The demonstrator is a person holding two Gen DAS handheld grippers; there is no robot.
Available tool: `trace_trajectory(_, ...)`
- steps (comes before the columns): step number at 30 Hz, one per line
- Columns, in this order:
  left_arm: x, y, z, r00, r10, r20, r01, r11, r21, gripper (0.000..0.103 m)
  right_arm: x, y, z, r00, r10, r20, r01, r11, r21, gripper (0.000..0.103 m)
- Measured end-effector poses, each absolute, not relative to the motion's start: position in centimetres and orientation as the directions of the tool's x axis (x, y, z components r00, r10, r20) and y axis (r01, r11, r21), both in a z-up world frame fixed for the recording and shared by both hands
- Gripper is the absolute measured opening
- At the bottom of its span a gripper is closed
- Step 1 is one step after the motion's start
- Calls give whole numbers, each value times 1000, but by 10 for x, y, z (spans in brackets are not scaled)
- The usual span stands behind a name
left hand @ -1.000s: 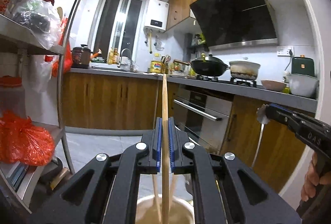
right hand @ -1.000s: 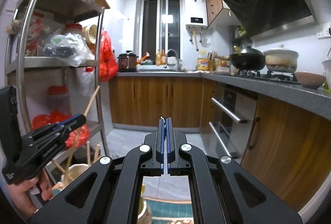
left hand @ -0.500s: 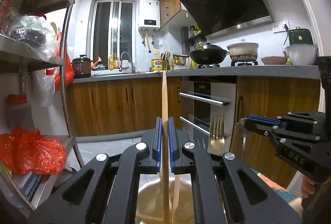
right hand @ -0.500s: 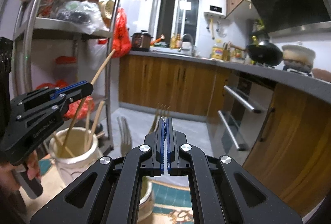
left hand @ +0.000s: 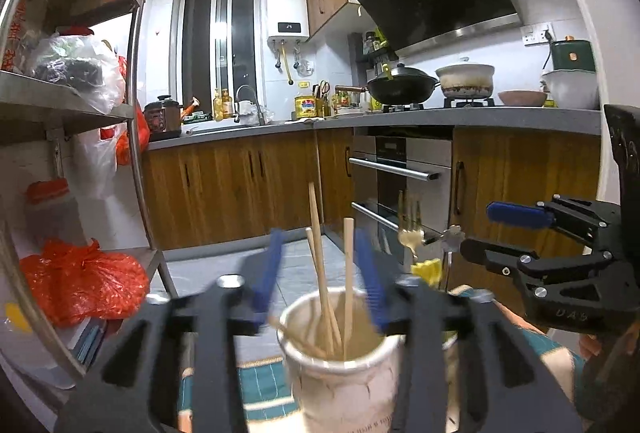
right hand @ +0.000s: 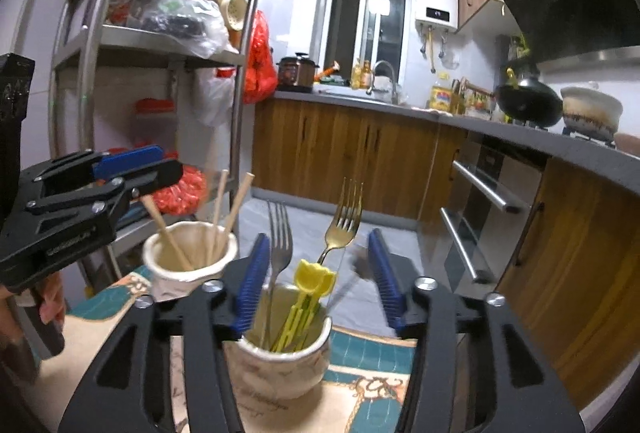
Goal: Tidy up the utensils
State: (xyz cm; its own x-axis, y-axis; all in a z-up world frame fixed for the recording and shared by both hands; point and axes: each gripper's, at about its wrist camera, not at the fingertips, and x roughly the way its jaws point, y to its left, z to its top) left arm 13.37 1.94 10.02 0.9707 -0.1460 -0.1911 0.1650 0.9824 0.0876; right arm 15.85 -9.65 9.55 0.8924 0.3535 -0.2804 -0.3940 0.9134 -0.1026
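Note:
My left gripper is open over a white ceramic jar that holds several wooden chopsticks. It also shows in the right wrist view. My right gripper is open over a second white jar with a silver fork, a gold fork and a yellow plastic utensil. The chopstick jar stands to its left. The right gripper also shows in the left wrist view.
Both jars stand on a patterned teal and beige mat. A metal shelf rack with red bags stands on the left. Wooden cabinets and an oven run along the far side and right.
Both grippers opened. The chopstick left my left gripper and stands in its jar; the utensil left my right gripper and sits in the fork jar. Both views tilted lower.

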Motion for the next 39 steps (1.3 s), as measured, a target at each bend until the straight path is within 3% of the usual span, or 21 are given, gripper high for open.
trace_trajectory(6, 90, 30, 96, 955, -193, -224, 206, 978, 39, 59, 125, -108, 90, 886, 362, -288, -398, 915, -73, 65)
trace_trajectory(17, 49, 35, 47, 921, -229, -316, 235, 972, -19, 64, 82, -116, 59, 871, 384, -306, -410, 912, -23, 73)
trace_trajectory(24, 52, 31, 24, 911, -216, -350, 230, 973, -1, 76, 79, -122, 37, 868, 377, -323, -397, 918, 5, 80)
trace_trajectory(30, 46, 32, 26, 926, -210, -313, 220, 975, -2, 96, 73, -121, 29, 870, 390, -301, -411, 912, -5, 89)
trace_trajectory(33, 45, 35, 28, 930, -206, -303, 214, 977, -8, 97, 67, -126, 31, 878, 402, -261, -414, 910, 8, 96)
trace_trajectory(39, 45, 34, 28, 933, -196, -301, 206, 979, -1, 97, 68, -127, 32, 880, 396, -261, -407, 913, 14, 97)
